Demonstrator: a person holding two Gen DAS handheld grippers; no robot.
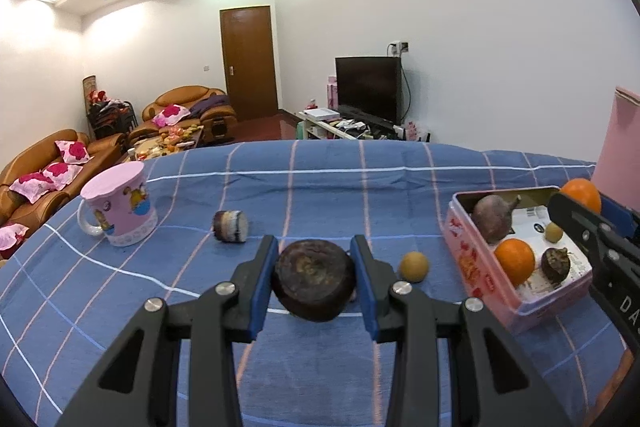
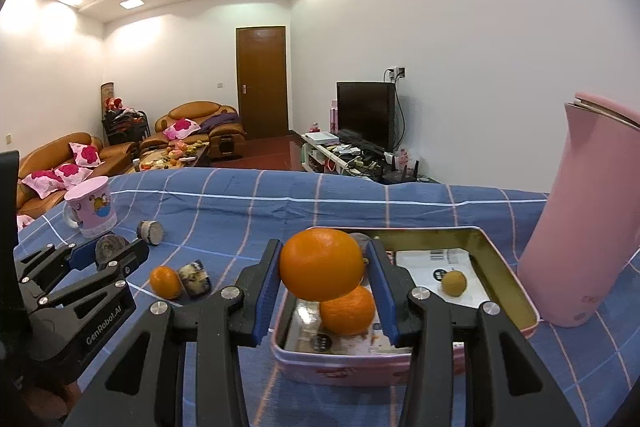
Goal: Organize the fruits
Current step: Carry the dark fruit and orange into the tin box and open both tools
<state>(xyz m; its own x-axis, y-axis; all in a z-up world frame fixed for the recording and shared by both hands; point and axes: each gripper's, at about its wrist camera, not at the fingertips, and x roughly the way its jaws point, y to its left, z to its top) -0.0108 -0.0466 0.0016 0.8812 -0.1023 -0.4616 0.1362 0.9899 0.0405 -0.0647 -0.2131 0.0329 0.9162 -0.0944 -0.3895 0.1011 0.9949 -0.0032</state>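
Note:
My left gripper (image 1: 316,253) is shut on a dark brown round fruit (image 1: 314,281), held just above the blue checked cloth; the right wrist view shows this gripper (image 2: 111,247) at the left. My right gripper (image 2: 324,257) is shut on a large orange (image 2: 322,264), held over the near end of the open pink tin (image 2: 340,367). Inside the tin (image 1: 476,267) lie another orange (image 1: 515,261), a purple root (image 1: 494,219), a small dark fruit (image 1: 556,264) and a small yellow-brown fruit (image 2: 454,282). The right gripper (image 1: 596,205) shows at the tin's far right.
On the cloth lie a yellow-brown fruit (image 1: 415,266), a small orange (image 2: 165,281), a dark cut piece (image 2: 195,279) and a cut stub (image 1: 231,225). A pink mug (image 1: 118,209) stands at the left. Right of the tin stands a tall pink flask (image 2: 588,247).

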